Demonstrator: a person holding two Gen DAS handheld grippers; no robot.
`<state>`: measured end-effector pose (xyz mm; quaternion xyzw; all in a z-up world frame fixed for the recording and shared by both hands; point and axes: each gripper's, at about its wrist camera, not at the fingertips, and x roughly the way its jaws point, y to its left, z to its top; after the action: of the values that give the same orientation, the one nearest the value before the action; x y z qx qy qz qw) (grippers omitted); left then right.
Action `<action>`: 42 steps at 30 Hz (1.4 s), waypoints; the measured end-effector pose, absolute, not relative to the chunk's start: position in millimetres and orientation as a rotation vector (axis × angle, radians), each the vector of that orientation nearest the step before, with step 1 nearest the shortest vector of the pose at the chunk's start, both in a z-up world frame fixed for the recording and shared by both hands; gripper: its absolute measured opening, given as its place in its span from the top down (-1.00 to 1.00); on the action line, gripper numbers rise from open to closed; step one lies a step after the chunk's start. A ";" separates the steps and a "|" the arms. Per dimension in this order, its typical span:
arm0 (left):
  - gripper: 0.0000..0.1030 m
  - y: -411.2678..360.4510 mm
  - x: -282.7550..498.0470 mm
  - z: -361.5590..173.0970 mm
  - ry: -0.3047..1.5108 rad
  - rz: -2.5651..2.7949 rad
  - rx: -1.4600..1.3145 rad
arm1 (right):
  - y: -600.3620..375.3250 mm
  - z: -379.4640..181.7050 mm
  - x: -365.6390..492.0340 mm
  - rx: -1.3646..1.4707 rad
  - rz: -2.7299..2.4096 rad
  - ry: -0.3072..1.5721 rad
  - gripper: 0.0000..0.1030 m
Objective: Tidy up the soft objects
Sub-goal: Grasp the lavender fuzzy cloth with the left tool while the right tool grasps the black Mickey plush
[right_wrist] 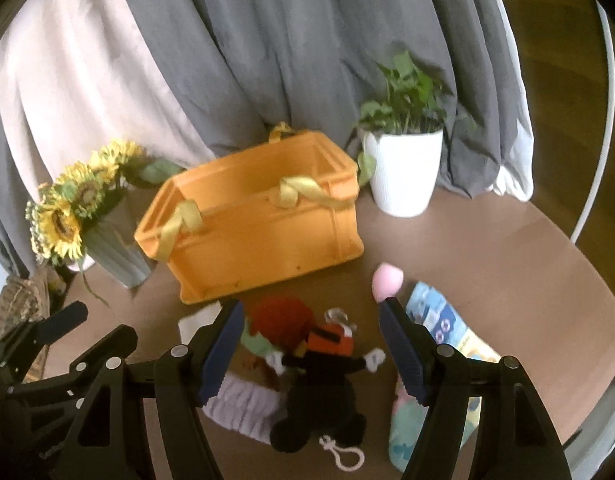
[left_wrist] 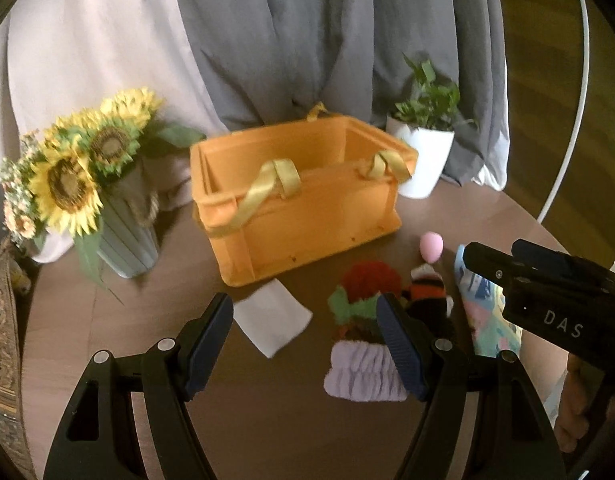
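An orange crate [left_wrist: 307, 220] with yellow ribbon handles stands on the round brown table [left_wrist: 167, 340]; it also shows in the right wrist view [right_wrist: 259, 240]. In front of it lie a white folded cloth [left_wrist: 271, 320], a red and green knit item [left_wrist: 367, 284], a lilac ruffled band [left_wrist: 363, 372], a black plush toy [right_wrist: 319, 396], a pink egg sponge [right_wrist: 386, 280] and a pastel patterned cloth [right_wrist: 439, 324]. My left gripper [left_wrist: 305, 312] is open and empty above the white cloth. My right gripper [right_wrist: 311, 320] is open and empty above the plush toy.
A vase of sunflowers [left_wrist: 83, 184] stands left of the crate. A white pot with a green plant [right_wrist: 403, 168] stands right of it. Grey and pale curtains [left_wrist: 287, 40] hang behind. A white hoop [left_wrist: 575, 100] runs along the right.
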<state>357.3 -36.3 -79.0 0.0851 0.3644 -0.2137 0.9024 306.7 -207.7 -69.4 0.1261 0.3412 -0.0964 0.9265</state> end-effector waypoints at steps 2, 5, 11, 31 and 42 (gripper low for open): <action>-0.43 -37.5 358.1 -85.1 0.781 -0.456 0.177 | -207.5 -75.8 306.2 0.268 -0.199 0.722 -0.38; -0.43 -40.1 358.4 -94.5 0.804 -0.470 0.188 | -207.2 -85.0 305.6 0.274 -0.203 0.753 -0.38; -0.43 -46.2 360.0 -112.6 0.852 -0.503 0.204 | -207.5 -106.6 304.8 0.295 -0.206 0.823 -0.38; -0.42 -55.4 371.5 -168.0 0.992 -0.556 0.205 | -209.2 -163.3 321.9 0.351 -0.147 1.001 -0.38; -0.10 -61.5 380.5 -186.8 1.047 -0.609 0.133 | -213.6 -182.6 328.8 0.422 -0.129 1.062 -0.38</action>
<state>380.5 -61.5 -186.8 0.0625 0.4916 -0.2861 0.8201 328.8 -213.6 -182.6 0.1995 0.5022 -0.0610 0.8392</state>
